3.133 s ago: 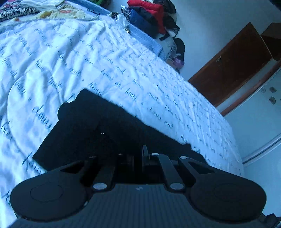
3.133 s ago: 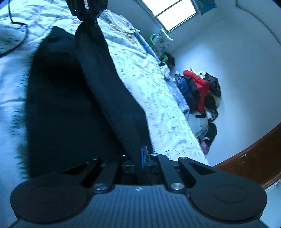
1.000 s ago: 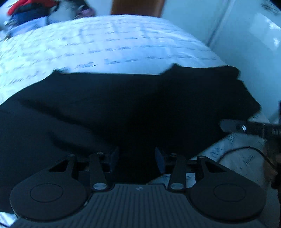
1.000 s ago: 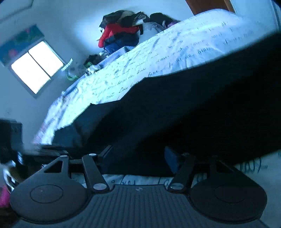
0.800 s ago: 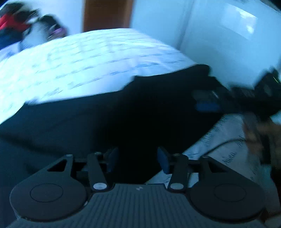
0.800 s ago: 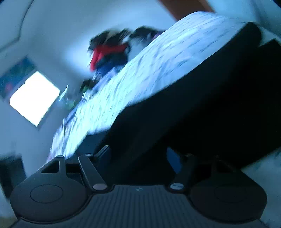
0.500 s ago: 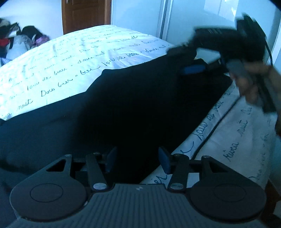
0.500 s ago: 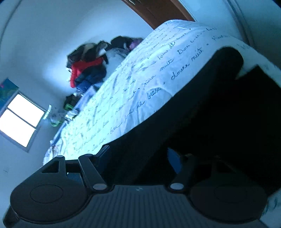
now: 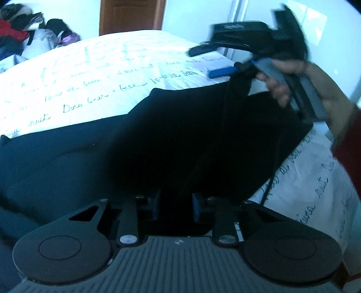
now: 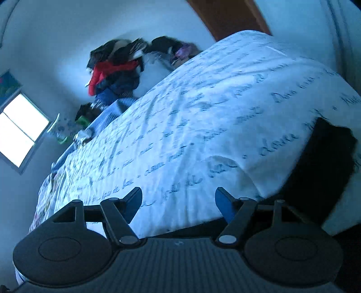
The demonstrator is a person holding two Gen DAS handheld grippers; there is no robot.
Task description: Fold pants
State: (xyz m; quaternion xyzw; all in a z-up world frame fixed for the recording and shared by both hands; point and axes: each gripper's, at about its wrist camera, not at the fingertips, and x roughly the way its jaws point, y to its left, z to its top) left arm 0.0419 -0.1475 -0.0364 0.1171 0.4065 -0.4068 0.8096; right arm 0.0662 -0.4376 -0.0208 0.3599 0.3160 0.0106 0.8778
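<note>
Pants of black cloth lie spread across the white bedcover printed with script, one end reaching its near edge, ready for the next fold. The left gripper has just been closing, its blue pads now pinching a ridge of that cloth, likely to lift it. The right gripper hangs released over bare cover, nothing between its fingers, probably repositioning.

Pale walls, bright window far left, brown door beyond bed, clothes heap against far wall.
</note>
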